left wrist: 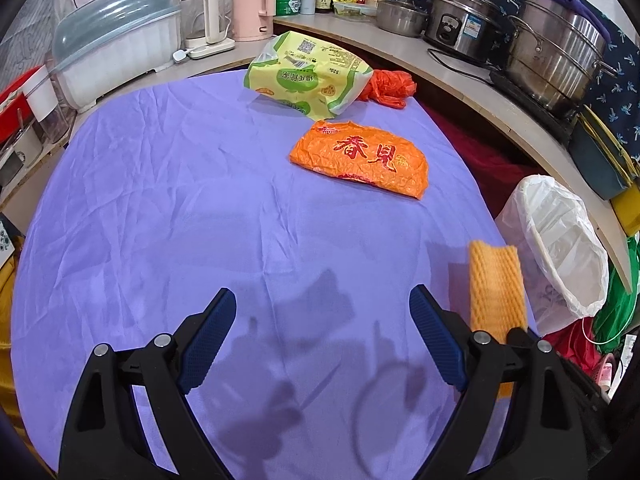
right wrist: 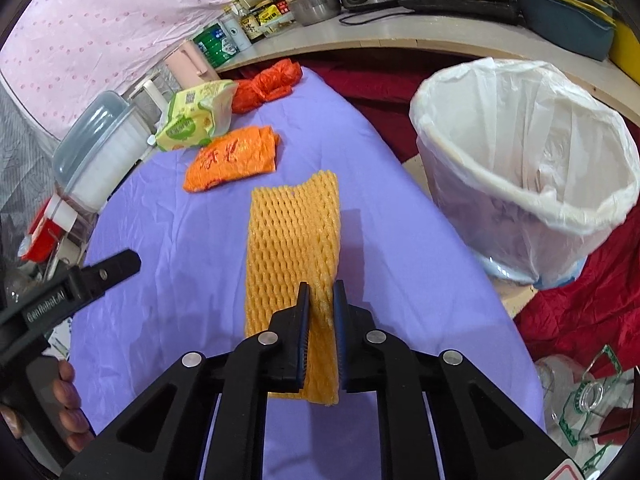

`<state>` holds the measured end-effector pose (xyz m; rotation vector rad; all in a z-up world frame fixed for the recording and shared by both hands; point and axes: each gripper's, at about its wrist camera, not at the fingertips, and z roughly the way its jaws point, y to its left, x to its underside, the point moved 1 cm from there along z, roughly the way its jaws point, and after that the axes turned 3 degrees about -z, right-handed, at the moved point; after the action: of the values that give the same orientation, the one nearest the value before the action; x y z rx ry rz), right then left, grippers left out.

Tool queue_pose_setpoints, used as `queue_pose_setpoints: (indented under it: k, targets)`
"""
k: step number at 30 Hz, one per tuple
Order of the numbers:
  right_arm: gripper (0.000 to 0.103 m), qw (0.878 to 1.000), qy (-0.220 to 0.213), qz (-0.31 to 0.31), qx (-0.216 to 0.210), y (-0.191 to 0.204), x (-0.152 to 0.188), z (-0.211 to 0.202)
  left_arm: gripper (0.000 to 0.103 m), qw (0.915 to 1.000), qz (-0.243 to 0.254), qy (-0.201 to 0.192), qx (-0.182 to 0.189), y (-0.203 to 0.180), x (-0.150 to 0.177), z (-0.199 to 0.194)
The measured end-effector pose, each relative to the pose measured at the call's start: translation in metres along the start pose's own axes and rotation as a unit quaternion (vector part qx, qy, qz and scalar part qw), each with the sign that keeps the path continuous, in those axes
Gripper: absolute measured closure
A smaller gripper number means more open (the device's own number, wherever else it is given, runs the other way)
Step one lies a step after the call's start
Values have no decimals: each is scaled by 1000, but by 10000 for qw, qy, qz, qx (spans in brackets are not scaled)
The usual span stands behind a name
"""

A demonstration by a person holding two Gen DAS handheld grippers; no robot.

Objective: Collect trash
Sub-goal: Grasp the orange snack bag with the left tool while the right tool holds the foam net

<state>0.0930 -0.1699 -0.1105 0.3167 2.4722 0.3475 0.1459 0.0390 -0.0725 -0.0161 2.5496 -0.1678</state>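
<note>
From the left wrist view, the left gripper (left wrist: 322, 340) hangs with its fingers spread wide and nothing between them, above a bare stretch of the purple-covered surface (left wrist: 160, 200). Further off lie an orange wrapper (left wrist: 360, 158), a green-and-yellow bag (left wrist: 304, 76) and a crumpled red plastic bag (left wrist: 386, 86) just behind it, all still to be gathered. The yellow foam net (left wrist: 496, 284) shows blurred at the right edge, near the lined bin (left wrist: 560, 248). From the right wrist view, the right gripper (right wrist: 321, 304) is closed tight on the near end of the foam net (right wrist: 294, 240), which sticks out ahead over the surface. The bin (right wrist: 520, 160), lined with a white bag, stands to the right, off the surface's edge, its mouth wide open. To do this step well, I would carry the net sideways until it is fully over the mouth before letting go, since so light a piece could catch on the rim or drift. The net is a flat, soft honeycomb mesh sleeve, pale orange-yellow, pinched in slightly at the grip.
</note>
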Motion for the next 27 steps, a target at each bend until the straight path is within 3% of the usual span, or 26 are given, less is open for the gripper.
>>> queue_pose_setpoints:
  k: [10, 18, 23, 27]
  targets:
    - [92, 9995, -280, 36, 109, -4, -71, 36, 18, 9993, -358, 64, 58, -1, -44, 34]
    - [92, 9991, -393, 78, 166, -5, -130, 82, 18, 9939, -907, 467, 420, -1, -91, 84]
    - [92, 9992, -355, 84, 178, -3, -155, 113, 18, 9849, -1401, 843, 570, 0, -102, 115]
    - [92, 9996, -276, -4, 118, 4, -163, 133, 18, 9719, -1907, 1128, 796, 4, -105, 138]
